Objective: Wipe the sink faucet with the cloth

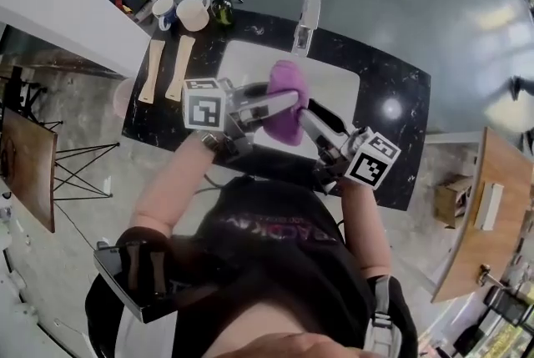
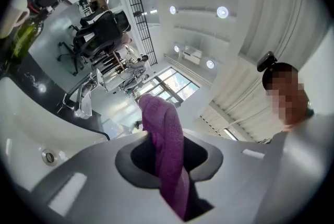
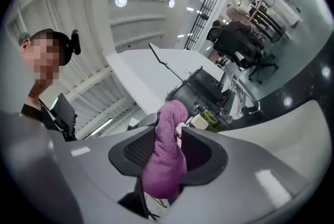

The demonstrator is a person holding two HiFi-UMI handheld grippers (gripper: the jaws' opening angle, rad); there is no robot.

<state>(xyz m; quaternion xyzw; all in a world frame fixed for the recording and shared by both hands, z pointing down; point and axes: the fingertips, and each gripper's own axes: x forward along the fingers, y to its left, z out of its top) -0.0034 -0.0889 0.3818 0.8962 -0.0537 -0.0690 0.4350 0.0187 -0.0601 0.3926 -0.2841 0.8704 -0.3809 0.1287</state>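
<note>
A purple cloth (image 1: 288, 88) hangs bunched above the white sink (image 1: 247, 56), held up between both grippers. My left gripper (image 1: 279, 104) reaches in from the left and is shut on the cloth (image 2: 159, 118), which fills the narrow gap between its jaws. My right gripper (image 1: 308, 113) comes in from the right; its jaws stand wide around the cloth (image 3: 168, 129), with a gap on one side. The chrome faucet (image 1: 306, 24) stands at the sink's far rim, beyond the cloth and apart from both grippers. It shows in the left gripper view as the faucet (image 2: 83, 98).
Black countertop (image 1: 394, 102) surrounds the sink. At its far left stand two mugs (image 1: 193, 12) and a green bottle (image 1: 222, 9), with two wooden boards (image 1: 178, 68) lying near them. A wooden table (image 1: 476, 214) stands at the right. A drain (image 2: 49, 156) sits in the basin.
</note>
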